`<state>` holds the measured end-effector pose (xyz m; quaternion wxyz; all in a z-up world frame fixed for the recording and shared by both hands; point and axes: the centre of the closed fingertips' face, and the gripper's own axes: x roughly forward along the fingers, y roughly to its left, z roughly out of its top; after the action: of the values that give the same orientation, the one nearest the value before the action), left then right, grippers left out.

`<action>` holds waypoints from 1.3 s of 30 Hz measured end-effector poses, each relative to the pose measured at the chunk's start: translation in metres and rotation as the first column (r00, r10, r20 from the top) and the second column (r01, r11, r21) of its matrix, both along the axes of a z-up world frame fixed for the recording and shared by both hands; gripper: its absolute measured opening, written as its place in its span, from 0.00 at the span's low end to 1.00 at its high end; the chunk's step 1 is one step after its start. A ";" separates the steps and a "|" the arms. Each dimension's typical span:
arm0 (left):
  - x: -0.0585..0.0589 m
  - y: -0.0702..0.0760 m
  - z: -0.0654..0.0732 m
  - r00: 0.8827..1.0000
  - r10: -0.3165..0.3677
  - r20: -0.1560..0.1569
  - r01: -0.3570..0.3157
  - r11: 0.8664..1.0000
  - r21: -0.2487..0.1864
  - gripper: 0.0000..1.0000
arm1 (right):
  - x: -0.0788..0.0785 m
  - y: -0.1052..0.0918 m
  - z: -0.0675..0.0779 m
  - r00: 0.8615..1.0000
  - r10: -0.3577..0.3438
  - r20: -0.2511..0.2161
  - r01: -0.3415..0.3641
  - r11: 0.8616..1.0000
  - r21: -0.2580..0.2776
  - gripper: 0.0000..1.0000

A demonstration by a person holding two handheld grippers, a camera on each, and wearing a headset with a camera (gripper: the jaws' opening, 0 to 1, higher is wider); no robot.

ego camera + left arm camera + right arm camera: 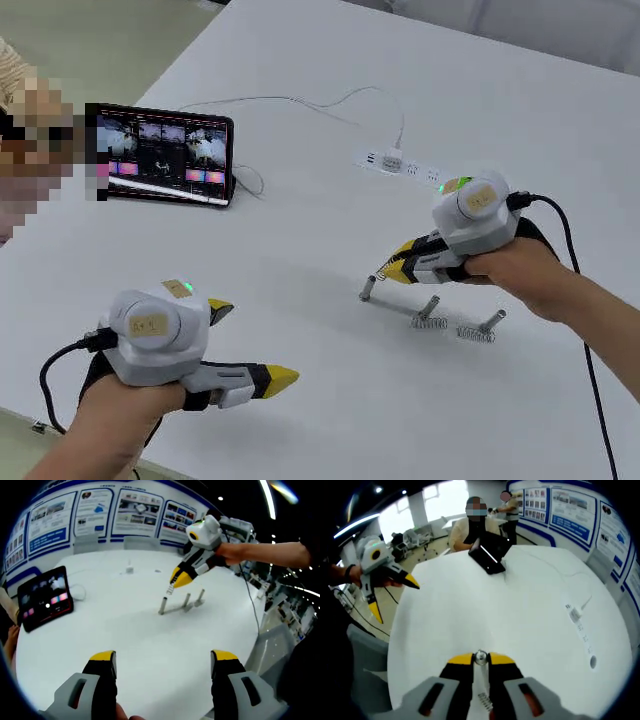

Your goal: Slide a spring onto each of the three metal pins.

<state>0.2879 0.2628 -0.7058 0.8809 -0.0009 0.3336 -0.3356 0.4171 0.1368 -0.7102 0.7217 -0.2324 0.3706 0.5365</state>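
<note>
Left gripper [253, 342] jaws released; right gripper [388, 270] jaws grasping spring [483, 699] over pin [368, 289]; tablet [160, 153], power strip [400, 165] beyond.

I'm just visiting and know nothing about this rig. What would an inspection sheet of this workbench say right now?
Surface: white table, bare around the work.
Job's things: three short metal pins on a thin bar; two carry coiled metal springs at their bases; a third spring is held over the tip of the bare end pin.
Clutter: black tablet with lit screen; white power strip.
Grippers: right gripper shut on the third spring; left gripper open, holding nothing.
Cables: white cable between strip and tablet; black cable on each gripper.
Surroundings: wall posters; people beyond the table.
</note>
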 end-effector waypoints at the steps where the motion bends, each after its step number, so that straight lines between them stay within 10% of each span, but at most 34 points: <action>1: 0.000 0.001 0.000 1.000 0.001 0.000 -0.001 1.000 0.001 0.79 | 0.000 0.001 0.000 1.000 0.002 -0.002 -0.002 1.000 0.001 0.12; 39: 0.003 0.004 -0.005 1.000 0.018 -0.024 -0.018 1.000 -0.012 0.77 | -0.001 0.015 -0.040 0.993 0.111 -0.038 -0.114 0.991 -0.075 0.12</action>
<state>0.2909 0.2664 -0.7109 0.8798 -0.0133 0.3422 -0.3296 0.4156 0.1519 -0.7498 0.6744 -0.2714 0.3896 0.5654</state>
